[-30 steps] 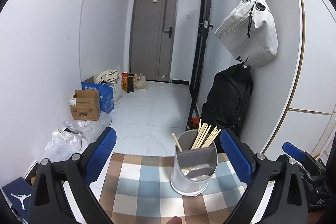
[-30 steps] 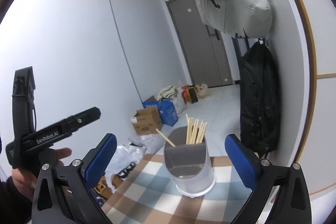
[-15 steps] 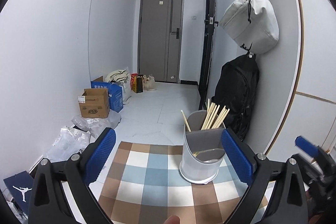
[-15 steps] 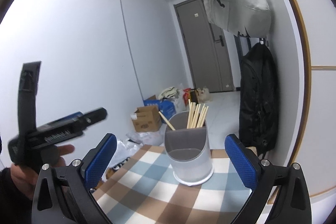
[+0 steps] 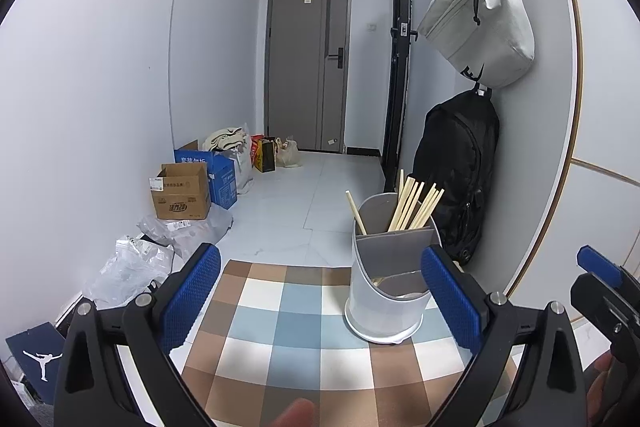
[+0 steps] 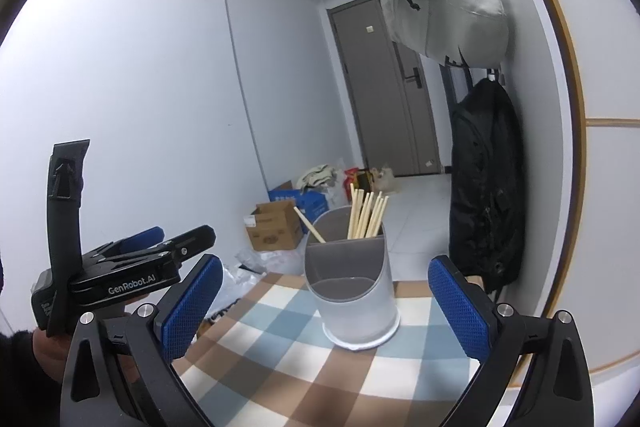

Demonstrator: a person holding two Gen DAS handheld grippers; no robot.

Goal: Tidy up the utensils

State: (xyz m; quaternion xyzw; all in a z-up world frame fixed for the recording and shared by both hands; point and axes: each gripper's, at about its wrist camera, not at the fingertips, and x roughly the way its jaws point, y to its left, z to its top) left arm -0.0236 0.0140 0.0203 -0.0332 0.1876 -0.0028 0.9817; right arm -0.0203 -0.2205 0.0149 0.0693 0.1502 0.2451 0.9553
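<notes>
- While both grippers hang above the checked cloth [image 5: 304, 323], neither grasps anything: the left gripper [image 5: 320, 303] has its blue pads spread wide with nothing between them, and the right gripper [image 6: 325, 303] is likewise released and empty.
- Standing upright on the cloth toward its far right side, the holder [image 5: 384, 291] is a grey-and-white tub split into compartments: a taller far one and a lower near one.
- Chopsticks [image 5: 414, 205] stand bunched in the far compartment, leaning on its right wall, while one stick [image 5: 355, 213] slants off to the left alone; I judge the tall section is meant for long thin pieces so they stay upright.
- Something pale lies low in the near compartment, too hidden to name.
- No loose utensils show on the cloth in either view, so the sorting looks finished or nearly so, though the nearest strip of the table is out of sight.
- From the right wrist view the left gripper sits at the near left, held in a hand [image 6: 48, 351] and well apart from the holder; both tools seem drawn off to leave the tub clear.
- Beyond the table, bags [image 5: 480, 23] hang on the right wall and boxes [image 5: 182, 193] sit on the floor at far left.
</notes>
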